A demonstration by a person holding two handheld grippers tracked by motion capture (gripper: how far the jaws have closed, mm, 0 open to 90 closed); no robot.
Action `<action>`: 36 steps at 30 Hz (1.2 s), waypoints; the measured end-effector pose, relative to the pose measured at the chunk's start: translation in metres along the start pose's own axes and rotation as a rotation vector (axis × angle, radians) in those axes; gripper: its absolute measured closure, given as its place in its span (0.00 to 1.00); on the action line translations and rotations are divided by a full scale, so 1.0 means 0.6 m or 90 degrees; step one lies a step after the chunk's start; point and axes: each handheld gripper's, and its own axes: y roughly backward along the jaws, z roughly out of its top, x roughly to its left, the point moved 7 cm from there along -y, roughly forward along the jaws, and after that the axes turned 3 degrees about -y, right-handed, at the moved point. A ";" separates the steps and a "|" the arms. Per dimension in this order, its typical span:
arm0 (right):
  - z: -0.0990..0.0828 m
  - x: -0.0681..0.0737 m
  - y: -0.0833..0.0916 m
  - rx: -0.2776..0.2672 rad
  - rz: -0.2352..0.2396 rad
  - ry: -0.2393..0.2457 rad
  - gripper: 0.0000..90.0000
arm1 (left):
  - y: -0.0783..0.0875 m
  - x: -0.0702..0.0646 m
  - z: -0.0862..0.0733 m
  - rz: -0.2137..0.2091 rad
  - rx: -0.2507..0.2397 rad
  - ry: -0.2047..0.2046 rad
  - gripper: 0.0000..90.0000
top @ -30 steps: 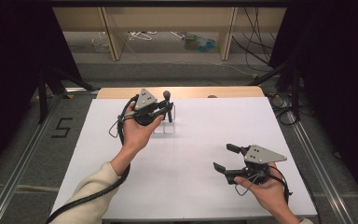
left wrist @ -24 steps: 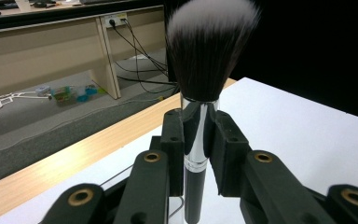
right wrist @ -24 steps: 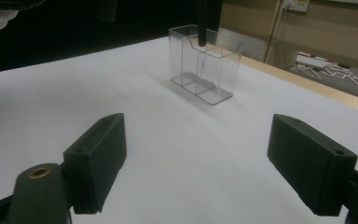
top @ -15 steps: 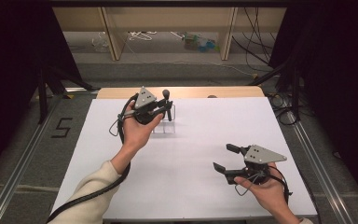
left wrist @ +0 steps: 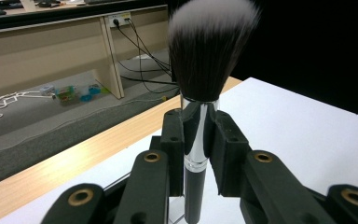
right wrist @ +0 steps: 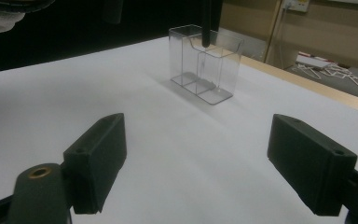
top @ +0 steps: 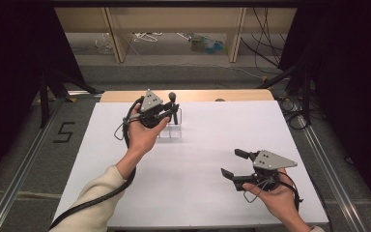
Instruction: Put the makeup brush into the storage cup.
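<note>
A makeup brush (left wrist: 205,56) with dark, white-tipped bristles and a silver ferrule stands upright, bristles up. My left gripper (left wrist: 198,140) is shut on its ferrule and handle, one pad (left wrist: 226,149) on each side. In the high view the left gripper (top: 173,112) holds the brush (top: 172,96) over a clear plastic holder (top: 170,130) at the far left-middle of the table. The black handle (right wrist: 206,23) reaches down into the holder (right wrist: 207,70). My right gripper (top: 233,163) rests near the front right, open with nothing between its jaws, facing the holder (right wrist: 200,168).
A white sheet (top: 198,193) covers the table, with a wooden strip (top: 241,95) along the far edge. Beyond it lie grey floor, cables and wooden shelf legs (top: 235,34). Metal rails (top: 323,159) run along both sides of the table.
</note>
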 end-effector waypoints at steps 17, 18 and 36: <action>0.000 0.000 0.000 0.000 0.000 -0.001 0.23 | -0.004 0.003 0.001 0.004 0.001 -0.003 0.85; 0.000 0.000 0.000 0.000 0.000 0.000 0.23 | -0.005 0.003 0.001 0.004 0.000 -0.003 0.85; 0.000 0.000 -0.001 -0.002 0.000 -0.001 0.23 | -0.009 0.007 0.001 0.005 0.003 -0.006 0.85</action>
